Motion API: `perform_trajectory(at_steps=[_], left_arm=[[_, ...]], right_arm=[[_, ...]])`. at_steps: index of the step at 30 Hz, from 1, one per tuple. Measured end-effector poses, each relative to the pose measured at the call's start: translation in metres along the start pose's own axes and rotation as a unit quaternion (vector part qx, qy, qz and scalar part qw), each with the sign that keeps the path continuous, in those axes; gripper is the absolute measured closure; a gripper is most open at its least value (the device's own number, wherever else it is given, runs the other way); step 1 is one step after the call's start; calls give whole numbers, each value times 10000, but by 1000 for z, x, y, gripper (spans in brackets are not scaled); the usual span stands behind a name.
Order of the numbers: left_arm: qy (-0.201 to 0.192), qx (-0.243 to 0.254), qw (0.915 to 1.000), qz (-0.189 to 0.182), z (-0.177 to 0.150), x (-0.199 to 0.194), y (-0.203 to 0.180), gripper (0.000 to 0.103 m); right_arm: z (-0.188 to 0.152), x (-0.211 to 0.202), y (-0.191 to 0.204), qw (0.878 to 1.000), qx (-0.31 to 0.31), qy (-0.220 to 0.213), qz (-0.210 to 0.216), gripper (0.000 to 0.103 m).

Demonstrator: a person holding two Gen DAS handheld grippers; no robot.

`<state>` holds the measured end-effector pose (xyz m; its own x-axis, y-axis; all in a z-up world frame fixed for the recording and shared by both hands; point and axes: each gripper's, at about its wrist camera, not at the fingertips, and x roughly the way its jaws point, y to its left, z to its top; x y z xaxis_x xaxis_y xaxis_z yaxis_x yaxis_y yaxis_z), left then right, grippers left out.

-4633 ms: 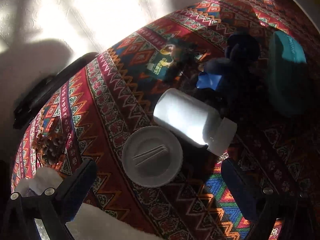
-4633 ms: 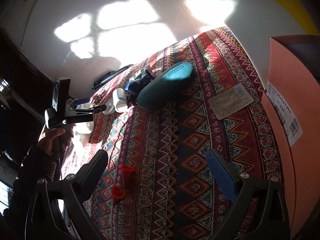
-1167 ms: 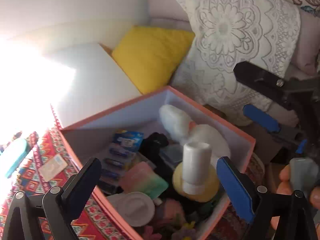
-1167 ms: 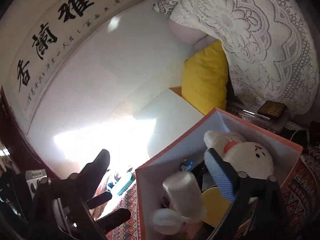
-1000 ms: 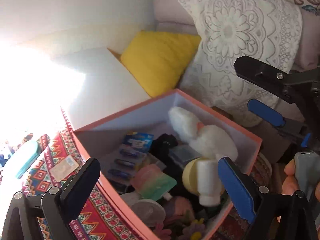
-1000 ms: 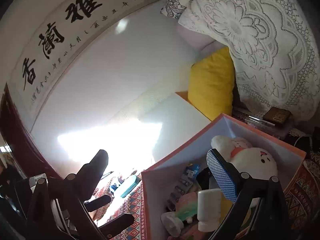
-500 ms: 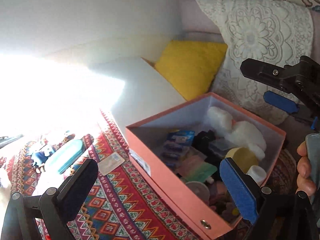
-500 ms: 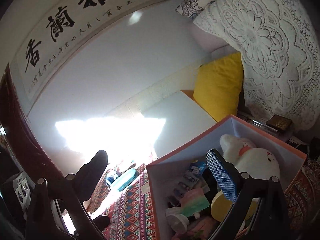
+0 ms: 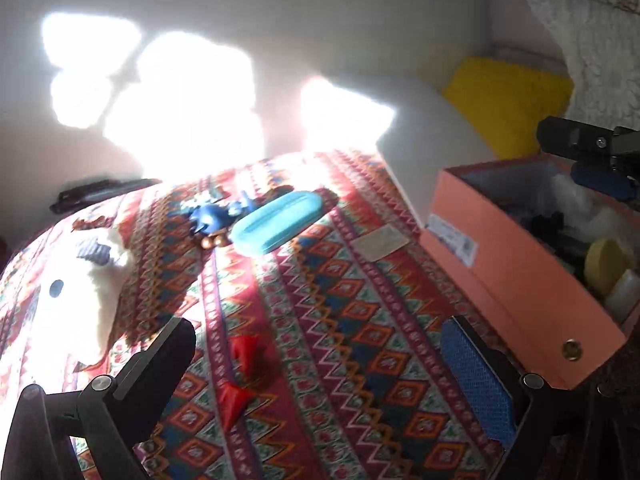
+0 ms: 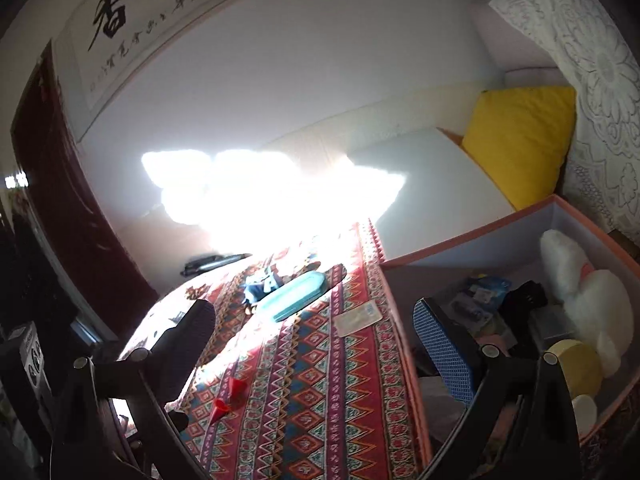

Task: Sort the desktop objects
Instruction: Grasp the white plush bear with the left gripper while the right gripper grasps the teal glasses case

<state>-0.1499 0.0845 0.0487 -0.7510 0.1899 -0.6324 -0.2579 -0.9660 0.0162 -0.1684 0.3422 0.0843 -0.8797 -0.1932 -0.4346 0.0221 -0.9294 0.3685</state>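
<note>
An orange box (image 9: 516, 276) at the right holds several items, among them a white plush (image 10: 592, 300), a yellow roll (image 10: 576, 364) and a white bottle (image 9: 624, 292). On the patterned cloth (image 9: 340, 320) lie a teal case (image 9: 276, 222), a blue toy (image 9: 210, 216), a card (image 9: 380, 242), two red cones (image 9: 240, 372) and a white plush toy (image 9: 76, 292) in glare. My left gripper (image 9: 320, 368) is open and empty over the cloth. My right gripper (image 10: 316, 340) is open and empty by the box's left wall.
The box lid (image 10: 436, 184) leans behind the box, with a yellow cushion (image 10: 520, 136) and a lace pillow (image 10: 600, 100) beyond. A dark flat object (image 9: 100, 192) lies at the table's far edge. Strong sun glare covers the far left.
My left gripper dropped the white bottle into the box, then swung left away from it toward the cloth. The right gripper view has also turned left toward the table.
</note>
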Motion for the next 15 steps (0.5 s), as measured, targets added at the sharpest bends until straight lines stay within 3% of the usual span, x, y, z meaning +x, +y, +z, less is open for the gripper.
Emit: perform_trajectory(at_steps=[5,10,12,15], left_arm=[[310,-479,9980,275,-28,18,65,2],[384,-713,9956,478,-29,31,115,2],[406,-799,9944,562,-28,36,135,2],[452,-922,9923,696,-26,44,167,2]], right_arm=[[-30,51,36,9972,-232,676,232,2],[-62,108,53,9885,-312,1465,215,2],[-74,132,46,9837,-103,1779,223,2],[-86,165,24,9714,755,2197,499,2]])
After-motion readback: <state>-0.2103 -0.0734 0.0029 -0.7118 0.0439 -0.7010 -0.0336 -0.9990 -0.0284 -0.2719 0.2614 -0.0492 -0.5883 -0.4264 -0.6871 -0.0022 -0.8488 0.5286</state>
